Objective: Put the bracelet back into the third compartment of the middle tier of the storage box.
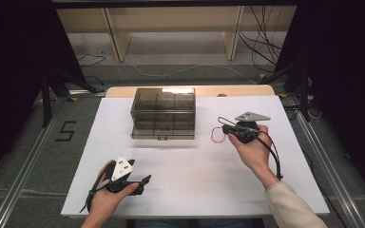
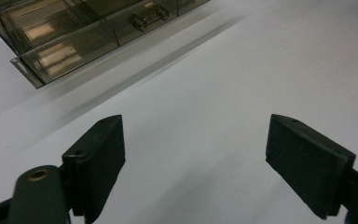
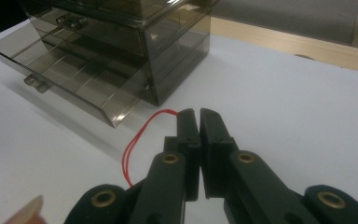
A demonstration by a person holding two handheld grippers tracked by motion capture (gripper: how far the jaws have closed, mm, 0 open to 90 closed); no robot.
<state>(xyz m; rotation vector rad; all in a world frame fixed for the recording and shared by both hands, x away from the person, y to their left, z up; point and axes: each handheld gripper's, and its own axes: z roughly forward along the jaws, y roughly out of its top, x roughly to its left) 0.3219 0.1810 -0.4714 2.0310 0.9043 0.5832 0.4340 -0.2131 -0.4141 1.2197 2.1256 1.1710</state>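
A smoky see-through drawer box (image 1: 164, 107) stands at the back middle of the white table (image 1: 195, 185). Its lower drawer (image 3: 74, 86) is pulled partly out. To the right of the box, my right gripper (image 3: 198, 114) is shut on a thin red band (image 3: 137, 137), which hangs as a loop from the jaw tips. In the high view the right gripper (image 1: 224, 128) points left toward the box, with the red band (image 1: 215, 135) below its tips. At the front left my left gripper (image 1: 140, 175) stands open. Nothing is between the left gripper's (image 2: 196, 158) jaws, and the drawer (image 2: 60, 53) lies ahead of it.
A wooden strip (image 1: 228, 90) runs along the table's far edge. Metal rails (image 1: 24, 171) flank the table on the floor, with a "5" mark (image 1: 65, 130) at left. Cables (image 1: 261, 42) and wooden shelf legs (image 1: 233, 33) lie beyond.
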